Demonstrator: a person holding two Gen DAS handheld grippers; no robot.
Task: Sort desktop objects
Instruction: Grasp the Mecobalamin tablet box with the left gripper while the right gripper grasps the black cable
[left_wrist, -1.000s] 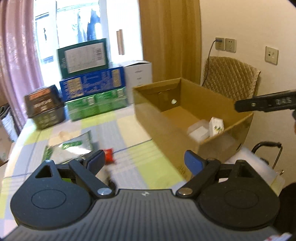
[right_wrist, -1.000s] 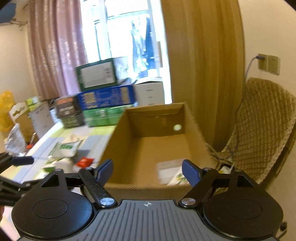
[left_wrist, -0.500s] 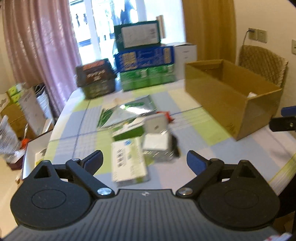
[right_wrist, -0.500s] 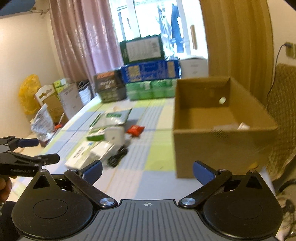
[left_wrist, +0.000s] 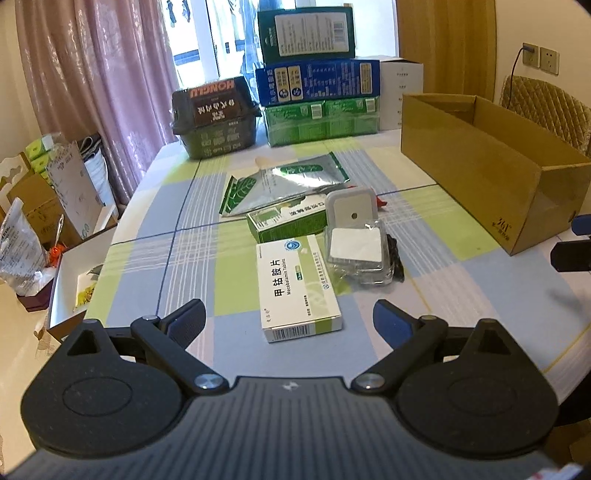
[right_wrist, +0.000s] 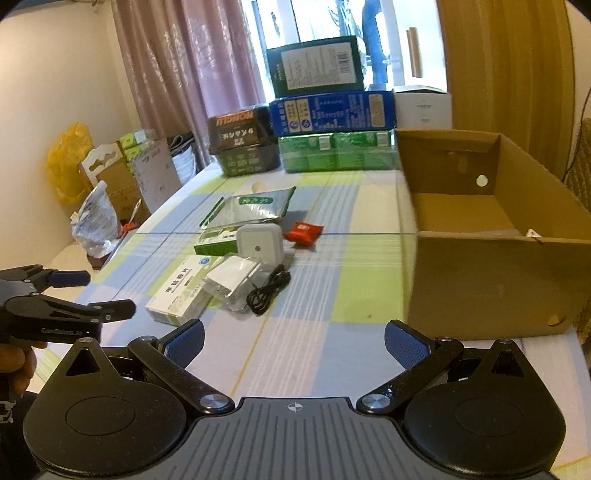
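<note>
Blue-padded claws wide apart, nothing held, above the checked bench (left_wrist: 155, 254).
Left claw (left_wrist: 288, 321) aimed at nearest white medicine box (left_wrist: 297, 286); best pinched across its narrow width. Right claw (right_wrist: 293, 338) likewise spread, empty. Further off: wrapped white adapter (left_wrist: 355, 248), green box (left_wrist: 286, 221), foil pouch (left_wrist: 291, 181); cardboard box (left_wrist: 491, 173) far right.

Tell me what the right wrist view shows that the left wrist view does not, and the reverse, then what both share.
Right wrist only: the cardboard box's inner floor, the whole red packet and the black cable.
Left wrist only: the box's printed end face and the foil pouch seen whole.
Both: the white medicine box, the square white device, the stacked cartons, and open, empty jaws on each gripper.
</note>
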